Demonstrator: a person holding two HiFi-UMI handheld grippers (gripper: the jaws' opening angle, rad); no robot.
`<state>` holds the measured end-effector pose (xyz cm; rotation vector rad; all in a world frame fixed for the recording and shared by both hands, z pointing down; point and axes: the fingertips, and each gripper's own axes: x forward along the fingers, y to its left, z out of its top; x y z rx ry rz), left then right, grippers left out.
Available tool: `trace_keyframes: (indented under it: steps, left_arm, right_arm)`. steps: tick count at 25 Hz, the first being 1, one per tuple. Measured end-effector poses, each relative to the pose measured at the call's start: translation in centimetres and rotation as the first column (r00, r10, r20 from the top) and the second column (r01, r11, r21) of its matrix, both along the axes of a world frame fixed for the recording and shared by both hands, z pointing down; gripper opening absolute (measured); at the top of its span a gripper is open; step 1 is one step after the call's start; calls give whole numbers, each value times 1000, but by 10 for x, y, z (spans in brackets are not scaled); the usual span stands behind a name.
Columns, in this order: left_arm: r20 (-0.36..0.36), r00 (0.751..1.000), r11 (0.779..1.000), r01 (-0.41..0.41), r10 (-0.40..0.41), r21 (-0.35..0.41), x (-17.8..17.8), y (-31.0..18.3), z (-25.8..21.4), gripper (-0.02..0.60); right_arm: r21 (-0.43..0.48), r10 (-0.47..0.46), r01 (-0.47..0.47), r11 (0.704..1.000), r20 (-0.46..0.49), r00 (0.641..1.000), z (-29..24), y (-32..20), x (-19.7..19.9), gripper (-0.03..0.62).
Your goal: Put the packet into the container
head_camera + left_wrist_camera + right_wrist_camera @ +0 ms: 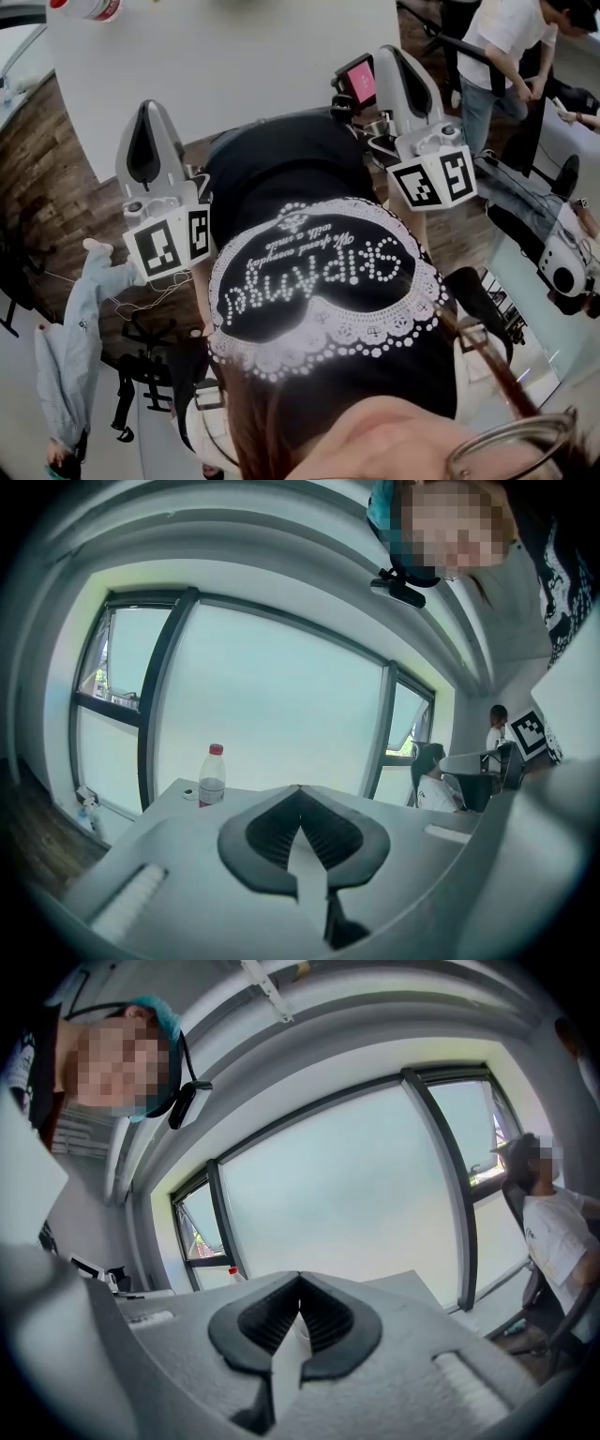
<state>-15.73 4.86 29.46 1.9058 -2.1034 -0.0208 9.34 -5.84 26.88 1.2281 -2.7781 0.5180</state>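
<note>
No packet and no container shows in any view. In the head view I hold both grippers close to my body, over a black shirt with white print. My left gripper [150, 106] and my right gripper [399, 51] point toward the white table [234, 66]. In the left gripper view the dark ribbed jaws meet at the tip [299, 788] with nothing between them. The right gripper's jaws [299, 1277] also meet at the tip and hold nothing.
A clear bottle with a red cap [213, 775] stands on the white table [178, 803] before a large window, and its cap [232, 1270] shows in the right gripper view. A pink-screened device [359, 82] and other people [511, 47] are at the right. Wooden floor lies below.
</note>
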Motion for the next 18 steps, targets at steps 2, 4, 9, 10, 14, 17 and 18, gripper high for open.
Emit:
trace_keyframes:
  steps: [2, 4, 9, 10, 14, 17, 18]
  left_arm:
    - [-3, 1000, 1000, 1, -1, -2, 0, 0, 0, 3]
    - [-5, 1000, 1000, 2, -2, -4, 0, 0, 1, 3]
    - [-9, 1000, 1000, 4, -4, -3, -1, 0, 1, 3]
    - [-10, 1000, 1000, 5, -5, -3, -1, 0, 1, 3]
    - [-13, 1000, 1000, 10, -10, -6, -3, 0, 1, 3]
    - [-18, 1000, 1000, 10, -10, -8, -2, 0, 1, 3]
    - [-19, 1000, 1000, 10, -10, -8, -2, 0, 1, 3]
  right_arm:
    - [1, 0, 0, 1000, -1, 1000, -1, 0, 0, 3]
    - [0, 0, 0, 1000, -1, 1000, 0, 0, 0, 3]
    - [-4, -3, 3, 1000, -1, 1000, 1, 0, -2, 3]
    - [-4, -4, 4, 1000, 0, 1000, 1, 0, -2, 3]
    - [-4, -6, 6, 1000, 1, 1000, 0, -1, -4, 3]
    - [-5, -5, 5, 1000, 0, 1000, 1, -2, -3, 3]
    - [-6, -5, 4, 1000, -1, 1000, 1, -2, -3, 3]
